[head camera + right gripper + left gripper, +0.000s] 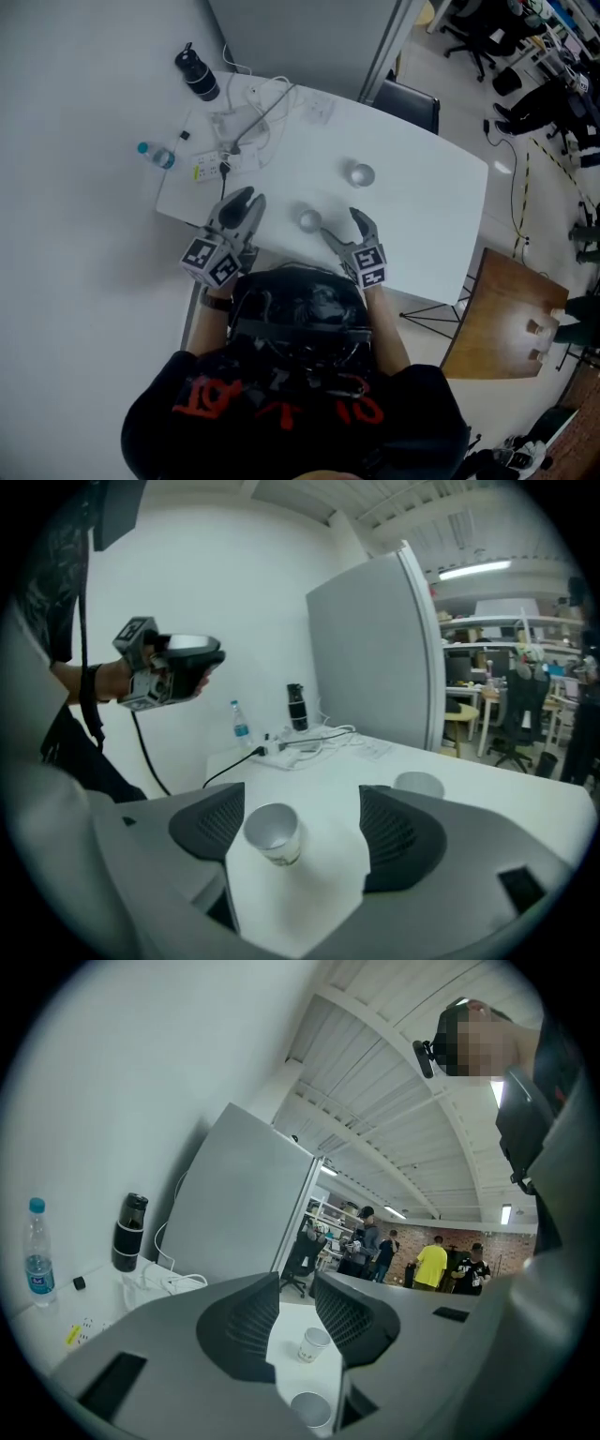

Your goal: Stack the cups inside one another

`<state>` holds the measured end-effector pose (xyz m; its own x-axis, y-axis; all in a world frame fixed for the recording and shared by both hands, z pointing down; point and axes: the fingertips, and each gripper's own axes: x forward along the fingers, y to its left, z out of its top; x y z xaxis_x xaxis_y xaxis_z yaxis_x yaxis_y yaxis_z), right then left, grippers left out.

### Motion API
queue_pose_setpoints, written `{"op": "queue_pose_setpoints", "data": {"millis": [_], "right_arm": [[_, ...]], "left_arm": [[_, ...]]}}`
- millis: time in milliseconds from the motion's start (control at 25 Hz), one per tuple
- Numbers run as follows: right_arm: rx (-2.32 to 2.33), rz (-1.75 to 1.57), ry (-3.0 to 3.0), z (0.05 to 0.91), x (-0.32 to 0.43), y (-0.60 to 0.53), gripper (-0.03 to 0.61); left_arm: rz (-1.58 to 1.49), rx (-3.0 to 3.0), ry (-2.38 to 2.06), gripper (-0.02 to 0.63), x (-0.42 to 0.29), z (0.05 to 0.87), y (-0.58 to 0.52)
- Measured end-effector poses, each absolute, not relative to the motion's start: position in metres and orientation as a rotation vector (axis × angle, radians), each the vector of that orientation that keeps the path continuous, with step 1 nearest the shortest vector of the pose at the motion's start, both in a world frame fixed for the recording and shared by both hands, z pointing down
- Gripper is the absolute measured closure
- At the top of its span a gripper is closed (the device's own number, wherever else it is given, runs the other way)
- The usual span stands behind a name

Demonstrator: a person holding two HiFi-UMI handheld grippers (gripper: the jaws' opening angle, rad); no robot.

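Observation:
Two paper cups stand upright and apart on the white table (422, 216). The near cup (309, 220) stands between my two grippers, and the far cup (361, 174) is further back to the right. My left gripper (246, 206) hovers left of the near cup, jaws open and empty. In the left gripper view both cups, one (314, 1343) behind the other (311, 1411), show past the gap of the left gripper (295, 1283). My right gripper (340, 225) is open just right of the near cup. In the right gripper view that cup (274, 832) lies ahead of the right gripper (302, 799), untouched, and the far cup (418, 783) peeks over the right jaw.
A black flask (197, 75), a water bottle (155, 155) and a power strip with cables (230, 155) crowd the table's far left. A black chair (408, 98) stands behind the table and a wooden chair (506, 314) at its right. People stand far off in the room.

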<state>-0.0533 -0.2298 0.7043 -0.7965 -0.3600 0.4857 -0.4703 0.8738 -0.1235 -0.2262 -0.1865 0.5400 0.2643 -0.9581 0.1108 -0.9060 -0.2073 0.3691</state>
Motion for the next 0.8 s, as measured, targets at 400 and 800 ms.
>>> {"op": "queue_pose_setpoints", "data": {"millis": [400,800], "right_arm": [[0.521,0.308,-2.571,0.720,-0.075,-0.204,0.422],[0.493,0.340,-2.569,0.724,-0.079,-0.199,0.428]], "left_arm": [[-0.190,2.214,-1.670,0.529,-0.203,0.541,-0.180],[-0.150,2.262,-1.686,0.609,-0.193,0.539,-0.173]]}}
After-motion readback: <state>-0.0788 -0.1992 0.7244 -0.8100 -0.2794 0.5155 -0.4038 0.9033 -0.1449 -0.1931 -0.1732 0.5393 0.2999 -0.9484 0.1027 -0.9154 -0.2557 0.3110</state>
